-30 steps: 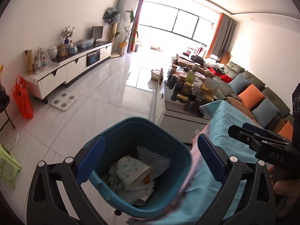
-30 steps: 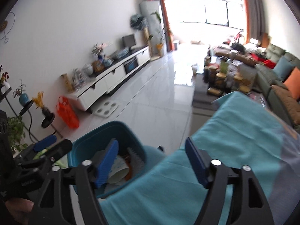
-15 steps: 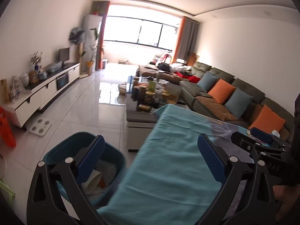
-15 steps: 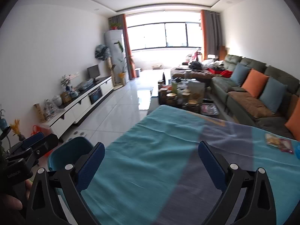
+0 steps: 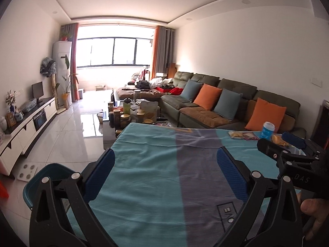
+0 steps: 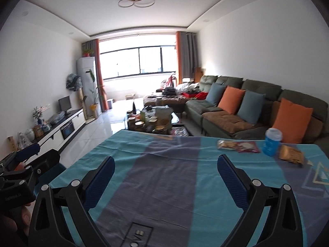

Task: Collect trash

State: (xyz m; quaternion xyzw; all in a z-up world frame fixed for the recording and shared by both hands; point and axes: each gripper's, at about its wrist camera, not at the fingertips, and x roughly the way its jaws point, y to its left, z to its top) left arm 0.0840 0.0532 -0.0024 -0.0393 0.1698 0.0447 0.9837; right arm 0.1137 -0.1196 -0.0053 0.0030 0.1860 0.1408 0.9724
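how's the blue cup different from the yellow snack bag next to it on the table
The blue cup stands upright with a white lid; the yellow snack bag lies flat and crumpled. The cup is rigid and taller; the bag is soft and low. The cup sits farther from the table's right edge than the bag. Both rest on the teal tablecloth, untouched by either gripper.

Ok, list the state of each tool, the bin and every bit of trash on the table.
left tool: open, holding nothing.
right tool: open, holding nothing.
teal bin: on the floor beside the table.
blue cup: upright, lid on.
snack wrapper: lying flat.
yellow packet: lying crumpled beside the cup.
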